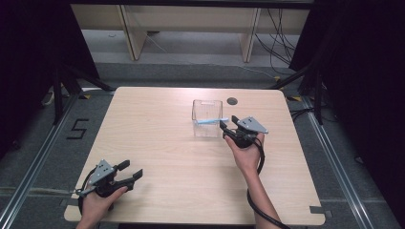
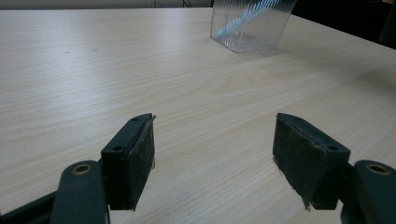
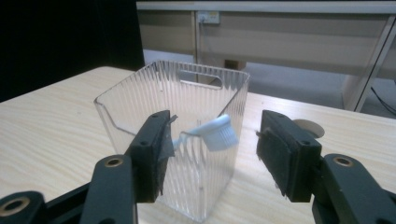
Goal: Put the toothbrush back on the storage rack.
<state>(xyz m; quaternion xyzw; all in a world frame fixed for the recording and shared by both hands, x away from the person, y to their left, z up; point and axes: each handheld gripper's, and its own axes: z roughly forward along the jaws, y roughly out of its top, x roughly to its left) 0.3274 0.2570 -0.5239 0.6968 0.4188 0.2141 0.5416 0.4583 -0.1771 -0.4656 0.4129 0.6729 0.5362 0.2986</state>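
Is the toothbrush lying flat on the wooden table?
No, the light blue toothbrush leans inside the clear ribbed plastic container, its head at the rim.

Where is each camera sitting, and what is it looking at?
High view: above the person's side, looking down on the table; both forearms, the left gripper and right gripper show.
Left gripper view: rides the left gripper, looking between its open jaws across the table to the clear box.
Right gripper view: rides the right gripper; open jaws face the box and toothbrush.
All views share the box and toothbrush.

A black numeral "5" on the grey floor (image 1: 57, 143) left of the table (image 1: 157, 157).
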